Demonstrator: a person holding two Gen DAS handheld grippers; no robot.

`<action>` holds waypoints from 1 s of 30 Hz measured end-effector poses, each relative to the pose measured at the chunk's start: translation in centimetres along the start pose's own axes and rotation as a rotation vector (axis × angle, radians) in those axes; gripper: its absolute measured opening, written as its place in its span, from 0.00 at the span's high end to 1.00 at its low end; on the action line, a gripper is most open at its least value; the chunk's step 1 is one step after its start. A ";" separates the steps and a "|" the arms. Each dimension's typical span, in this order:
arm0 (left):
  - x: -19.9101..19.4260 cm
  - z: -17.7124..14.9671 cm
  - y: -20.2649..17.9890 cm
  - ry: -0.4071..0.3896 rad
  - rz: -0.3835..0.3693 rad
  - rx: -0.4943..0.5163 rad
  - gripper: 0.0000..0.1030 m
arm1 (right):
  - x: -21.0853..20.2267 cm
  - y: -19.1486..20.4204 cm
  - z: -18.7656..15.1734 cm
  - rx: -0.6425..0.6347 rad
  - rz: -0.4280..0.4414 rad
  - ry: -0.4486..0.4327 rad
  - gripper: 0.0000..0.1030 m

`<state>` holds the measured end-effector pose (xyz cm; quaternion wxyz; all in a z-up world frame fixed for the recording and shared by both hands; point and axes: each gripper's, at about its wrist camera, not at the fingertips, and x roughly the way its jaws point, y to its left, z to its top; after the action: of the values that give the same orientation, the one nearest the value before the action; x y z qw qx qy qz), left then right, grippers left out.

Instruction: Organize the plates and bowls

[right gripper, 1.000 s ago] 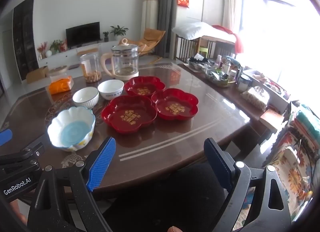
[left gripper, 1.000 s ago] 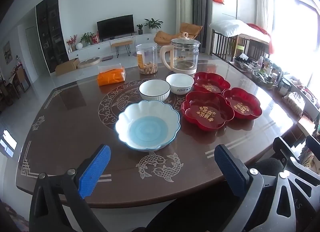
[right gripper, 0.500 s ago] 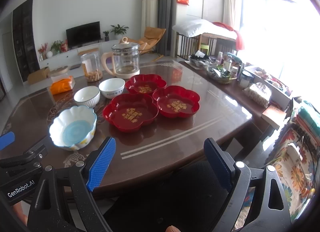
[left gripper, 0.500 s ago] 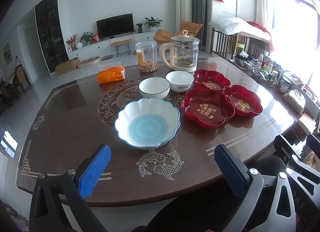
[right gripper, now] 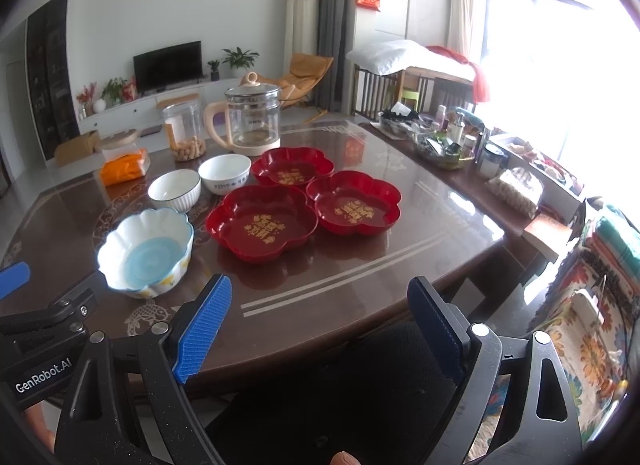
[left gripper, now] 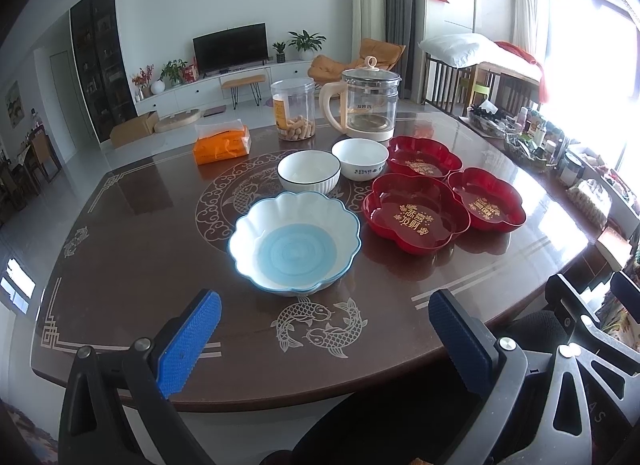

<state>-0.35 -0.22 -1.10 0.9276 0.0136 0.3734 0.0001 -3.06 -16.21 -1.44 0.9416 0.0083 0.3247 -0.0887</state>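
A scalloped white bowl with a blue base (left gripper: 294, 243) (right gripper: 146, 251) sits on the dark table (left gripper: 132, 233) nearest me. Behind it stand two small white bowls (left gripper: 309, 176) (left gripper: 360, 159). Three red flower-shaped plates (left gripper: 416, 217) (left gripper: 486, 203) (left gripper: 424, 157) lie side by side to the right; they also show in the right wrist view (right gripper: 262, 223) (right gripper: 354, 203) (right gripper: 298, 167). My left gripper (left gripper: 326, 335) is open and empty above the table's front edge. My right gripper (right gripper: 320, 323) is open and empty, near the front right edge.
A glass kettle (left gripper: 370, 103), a clear jar of snacks (left gripper: 294, 109) and an orange tissue pack (left gripper: 222, 143) stand at the table's back. A cluttered tray (right gripper: 440, 143) and packets line the right side. The left gripper's body (right gripper: 44, 329) shows at the right view's left.
Both grippers have drifted slightly forward and up; the dishes sit a little lower in both views. Nothing on the table has moved.
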 end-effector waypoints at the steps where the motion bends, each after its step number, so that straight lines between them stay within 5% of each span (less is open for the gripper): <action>1: 0.0 0.0 0.0 0.000 0.001 0.000 0.00 | 0.0 0.0 0.0 0.002 0.003 0.001 0.11; 30: 0.2 0.0 0.0 0.011 0.001 -0.001 0.00 | 0.2 -0.1 -0.5 0.014 0.013 0.015 0.11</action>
<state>-0.18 -0.18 -1.24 0.9255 0.0131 0.3785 0.0007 -3.24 -16.34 -1.92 0.9397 0.0178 0.3308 -0.0847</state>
